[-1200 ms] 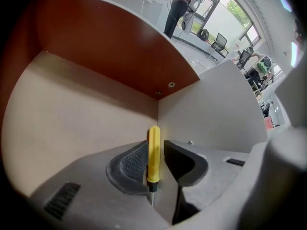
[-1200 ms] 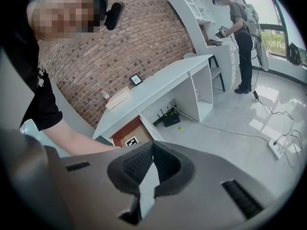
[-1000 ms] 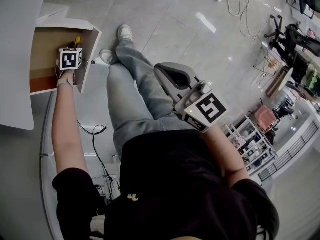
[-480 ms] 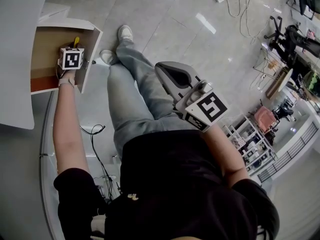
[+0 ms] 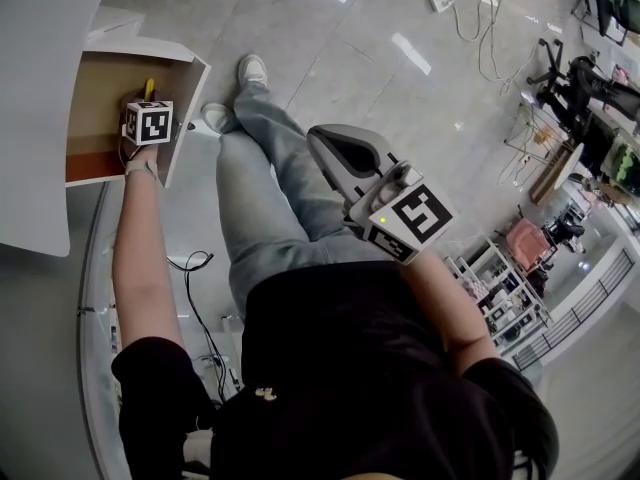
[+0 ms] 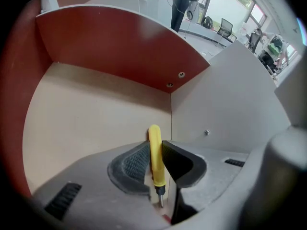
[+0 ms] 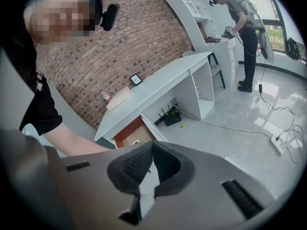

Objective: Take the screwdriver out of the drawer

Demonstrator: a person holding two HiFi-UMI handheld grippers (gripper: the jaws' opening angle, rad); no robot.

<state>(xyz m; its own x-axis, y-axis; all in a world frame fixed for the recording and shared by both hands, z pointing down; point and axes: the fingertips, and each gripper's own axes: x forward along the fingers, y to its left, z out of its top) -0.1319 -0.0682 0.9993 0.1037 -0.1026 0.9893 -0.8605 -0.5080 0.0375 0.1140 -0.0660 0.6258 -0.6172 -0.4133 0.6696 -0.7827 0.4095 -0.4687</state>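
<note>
Screwdriver gripped, not yet out of the drawer

The left gripper (image 6: 154,146) points down into the open drawer (image 6: 91,104). Its jaws have just been closing and press on the yellow handle of the screwdriver (image 6: 155,164), low near the corner, so lifting it out is left. Only the head view shows the right gripper (image 5: 322,144) idle above the lap. Its own view shows its 2 jaws together, empty.

Your head view looks steeply down onto the open white, wood-floored drawer (image 5: 95,108). Your left gripper view peers close inside it, and your right gripper view sees it from afar.
</note>
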